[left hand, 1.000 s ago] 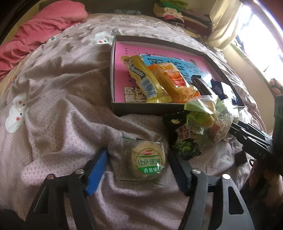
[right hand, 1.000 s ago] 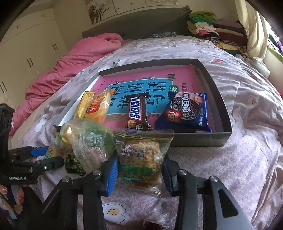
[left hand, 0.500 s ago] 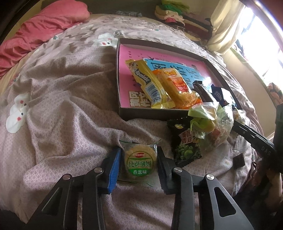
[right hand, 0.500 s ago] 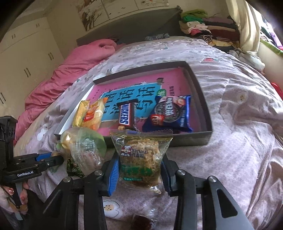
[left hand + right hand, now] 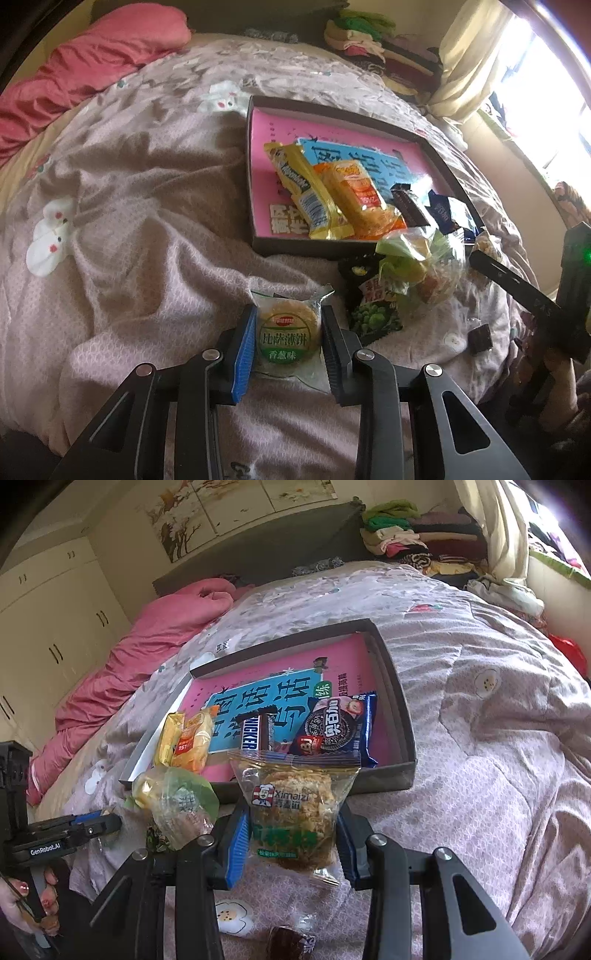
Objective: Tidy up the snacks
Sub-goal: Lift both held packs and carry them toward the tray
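Note:
My left gripper (image 5: 288, 343) is shut on a round cracker packet with a green label (image 5: 289, 334), just above the bedspread. My right gripper (image 5: 291, 830) is shut on a clear Ximaizi rice-cake packet (image 5: 293, 805), held up in front of the tray's near wall. The dark tray with a pink floor (image 5: 258, 147) holds a yellow wafer pack (image 5: 306, 195), an orange snack pack (image 5: 358, 195), a Snickers bar (image 5: 255, 734) and a blue cookie pack (image 5: 336, 731).
A clear bag of mixed snacks (image 5: 177, 805) and a green-pea packet (image 5: 373, 314) lie on the bed in front of the tray. A small dark candy (image 5: 479, 338) lies near them. A pink duvet (image 5: 85, 74) and folded clothes (image 5: 406, 531) lie beyond.
My left gripper has closed on the cracker packet and lifted it slightly. My right gripper has risen with the rice-cake packet toward the tray.

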